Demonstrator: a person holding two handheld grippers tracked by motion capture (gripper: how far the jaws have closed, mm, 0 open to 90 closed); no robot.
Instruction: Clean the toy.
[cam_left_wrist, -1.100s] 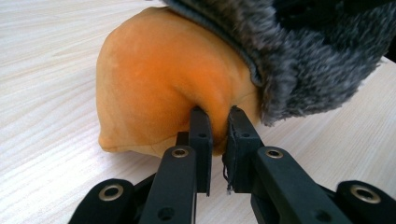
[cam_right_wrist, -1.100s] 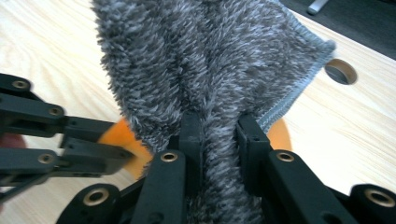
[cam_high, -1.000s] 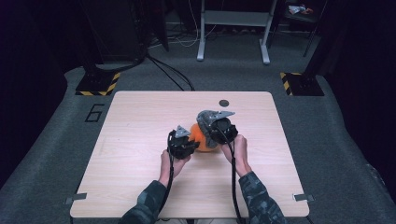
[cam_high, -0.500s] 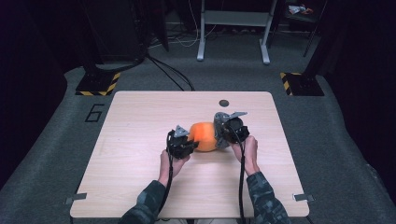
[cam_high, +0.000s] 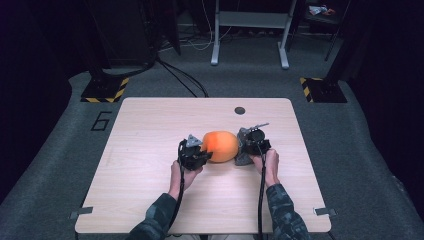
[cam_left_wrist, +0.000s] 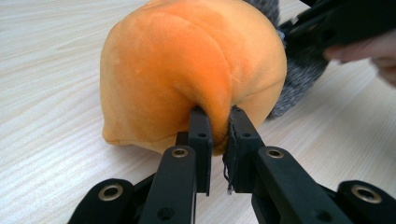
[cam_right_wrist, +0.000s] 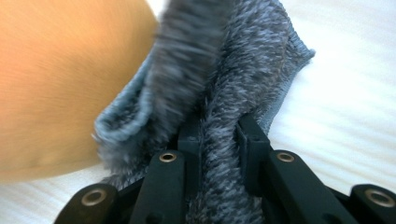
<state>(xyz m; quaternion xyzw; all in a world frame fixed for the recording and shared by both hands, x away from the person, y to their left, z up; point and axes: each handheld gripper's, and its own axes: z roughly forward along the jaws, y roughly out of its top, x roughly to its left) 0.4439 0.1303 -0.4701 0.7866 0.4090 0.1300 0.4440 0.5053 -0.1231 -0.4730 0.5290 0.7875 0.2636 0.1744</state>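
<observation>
Nearby, grey fuzzy cloth (cam_high: 243, 150) touches orange plush (cam_high: 220, 146) on table (cam_high: 150, 130)

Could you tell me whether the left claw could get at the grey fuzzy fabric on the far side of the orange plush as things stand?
Probably not: the left claw is shut on a fold of the orange plush, whose bulk lies between it and the grey fabric, already pinched in the right claw.

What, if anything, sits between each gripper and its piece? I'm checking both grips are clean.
Nothing visible. The left gripper pinches a fold of the orange plush directly; the right gripper is clamped straight on the grey fuzzy fabric.
</observation>
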